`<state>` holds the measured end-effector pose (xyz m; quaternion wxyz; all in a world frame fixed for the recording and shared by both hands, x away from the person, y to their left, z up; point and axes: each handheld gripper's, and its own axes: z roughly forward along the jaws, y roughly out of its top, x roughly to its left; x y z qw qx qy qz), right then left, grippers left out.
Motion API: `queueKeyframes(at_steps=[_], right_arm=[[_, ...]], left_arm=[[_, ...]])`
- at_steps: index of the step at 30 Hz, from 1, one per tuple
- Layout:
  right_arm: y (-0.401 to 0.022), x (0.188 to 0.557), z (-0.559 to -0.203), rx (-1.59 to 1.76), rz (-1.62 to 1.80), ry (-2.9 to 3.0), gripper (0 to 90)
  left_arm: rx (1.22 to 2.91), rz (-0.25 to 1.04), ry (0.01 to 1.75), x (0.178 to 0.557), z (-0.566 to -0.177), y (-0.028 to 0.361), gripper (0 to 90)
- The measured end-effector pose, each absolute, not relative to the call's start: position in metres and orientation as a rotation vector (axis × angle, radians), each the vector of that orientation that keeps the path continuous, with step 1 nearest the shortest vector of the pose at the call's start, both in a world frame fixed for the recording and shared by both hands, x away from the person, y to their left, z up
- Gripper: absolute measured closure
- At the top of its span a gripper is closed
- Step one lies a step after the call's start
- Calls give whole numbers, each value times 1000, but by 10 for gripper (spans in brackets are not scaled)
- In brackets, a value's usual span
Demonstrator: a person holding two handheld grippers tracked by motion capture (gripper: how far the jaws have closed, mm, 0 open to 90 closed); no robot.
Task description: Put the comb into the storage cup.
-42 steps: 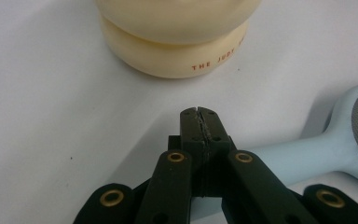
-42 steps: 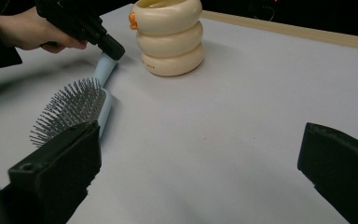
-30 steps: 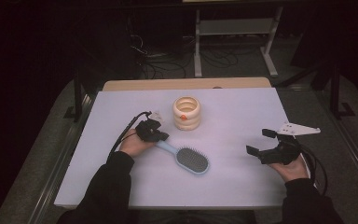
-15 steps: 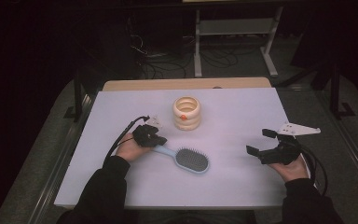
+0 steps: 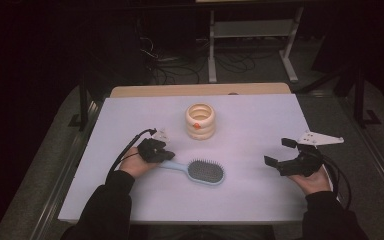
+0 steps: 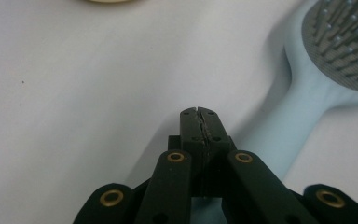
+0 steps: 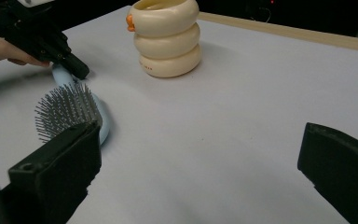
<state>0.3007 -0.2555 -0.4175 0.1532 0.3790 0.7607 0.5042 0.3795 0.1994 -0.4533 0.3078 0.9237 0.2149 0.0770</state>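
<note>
Item: one hairbrush, pale blue, lying bristles-up on the tabletop, in front of the cream ringed holder (three stacked rings, one holder).

Left gripper: jaws fully closed on nothing, tip just beside the brush handle, on the holder's near left.

Right gripper: jaws wide apart and empty, well to the holder's right.

Progress: early. The brush is not yet grasped or lifted; judged remaining are grip, carry and placement.

Count: two grippers, one brush, one holder.
</note>
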Motion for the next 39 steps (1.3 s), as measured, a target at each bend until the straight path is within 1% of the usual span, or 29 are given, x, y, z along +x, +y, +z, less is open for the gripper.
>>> queueKeyframes(at_steps=[9, 12, 21, 24, 39], right_arm=[[-255, 301, -418, 1091, 1441, 2181, 0], [-255, 301, -418, 1089, 1442, 2182, 0], [-255, 300, -417, 1089, 1444, 2181, 0], [-255, 300, -417, 1087, 1445, 2181, 0], [-255, 300, -417, 1088, 1444, 2184, 0]], left_arm=[[2455, 214, 508, 362, -446, 201, 900], [2476, 234, 498, 359, -448, 203, 900], [2511, 230, 471, 347, -448, 207, 900], [2514, 259, 454, 343, -448, 208, 900], [2523, 216, 440, 333, -446, 216, 900]])
